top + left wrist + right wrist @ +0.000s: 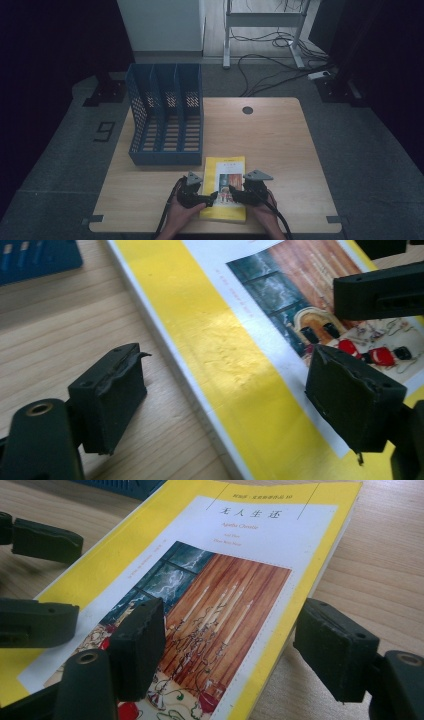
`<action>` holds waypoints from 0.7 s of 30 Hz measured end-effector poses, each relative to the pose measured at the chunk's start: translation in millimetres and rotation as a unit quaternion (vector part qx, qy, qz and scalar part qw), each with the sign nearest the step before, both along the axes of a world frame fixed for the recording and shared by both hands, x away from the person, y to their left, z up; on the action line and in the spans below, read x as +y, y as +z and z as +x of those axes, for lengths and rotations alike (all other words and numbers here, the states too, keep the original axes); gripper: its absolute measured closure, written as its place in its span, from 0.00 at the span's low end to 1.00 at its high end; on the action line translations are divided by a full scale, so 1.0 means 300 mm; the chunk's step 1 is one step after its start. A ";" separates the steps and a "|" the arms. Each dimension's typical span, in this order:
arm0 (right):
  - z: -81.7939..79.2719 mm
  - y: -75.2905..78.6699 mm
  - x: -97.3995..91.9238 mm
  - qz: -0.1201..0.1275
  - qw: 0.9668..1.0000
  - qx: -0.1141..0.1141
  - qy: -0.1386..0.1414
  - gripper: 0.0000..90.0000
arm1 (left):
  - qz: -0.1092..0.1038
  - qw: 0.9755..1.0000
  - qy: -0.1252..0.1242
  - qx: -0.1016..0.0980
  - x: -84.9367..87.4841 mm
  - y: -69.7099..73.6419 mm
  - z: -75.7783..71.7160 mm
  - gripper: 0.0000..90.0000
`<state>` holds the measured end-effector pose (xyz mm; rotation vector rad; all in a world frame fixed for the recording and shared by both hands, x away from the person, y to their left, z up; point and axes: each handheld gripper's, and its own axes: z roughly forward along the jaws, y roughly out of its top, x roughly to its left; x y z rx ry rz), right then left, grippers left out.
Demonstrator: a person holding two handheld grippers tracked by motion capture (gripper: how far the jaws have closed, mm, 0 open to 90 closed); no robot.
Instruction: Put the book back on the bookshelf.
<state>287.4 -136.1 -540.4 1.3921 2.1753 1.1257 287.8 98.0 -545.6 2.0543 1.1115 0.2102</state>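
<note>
So the yellow book [223,187] is lying flat, cover up, near the front edge of the bench [280,150], right in front of the blue file rack [167,117] (pretty sure that's where it's headed, the slots face up and look free). Left gripper [209,196] straddles the book's left edge, right gripper [231,194] its right edge, both with jaws spread and pads not pressing on anything. My guess is working from both sides lets them pinch the edges, since a flat book gives nothing else to grab.
</note>
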 end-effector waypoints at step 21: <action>-0.013 0.032 0.008 0.030 0.999 -0.012 0.031 0.48 | -0.009 1.000 -0.017 -0.003 -0.013 -0.005 -0.006 0.17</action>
